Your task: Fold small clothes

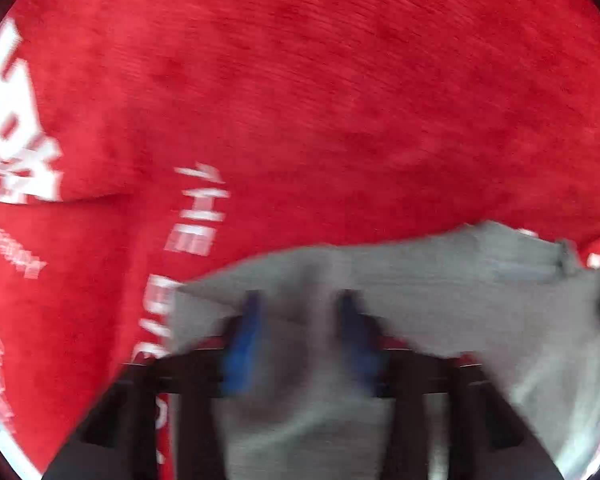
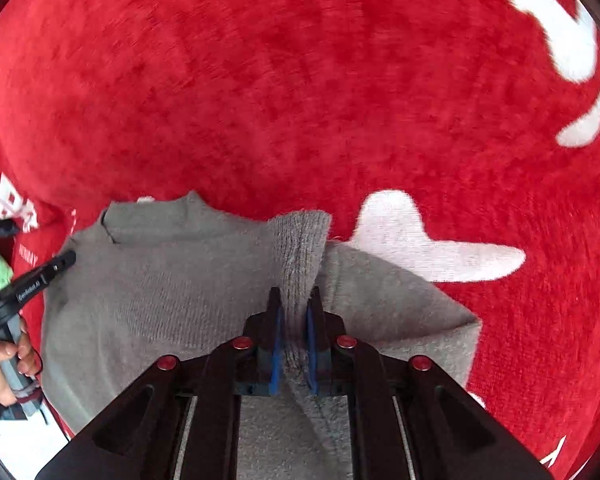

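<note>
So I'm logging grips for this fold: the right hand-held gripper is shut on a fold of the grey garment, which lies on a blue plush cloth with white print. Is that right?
Not quite: the plush cloth is red, not blue, as the right wrist view shows. The rest holds: the right hand-held gripper is shut on a fold of the grey garment, and the cloth carries white print.

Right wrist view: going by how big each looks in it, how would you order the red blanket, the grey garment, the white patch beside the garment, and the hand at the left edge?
1. red blanket
2. grey garment
3. white patch
4. hand, cut off by the picture's edge, so its rank is unsure.
</note>
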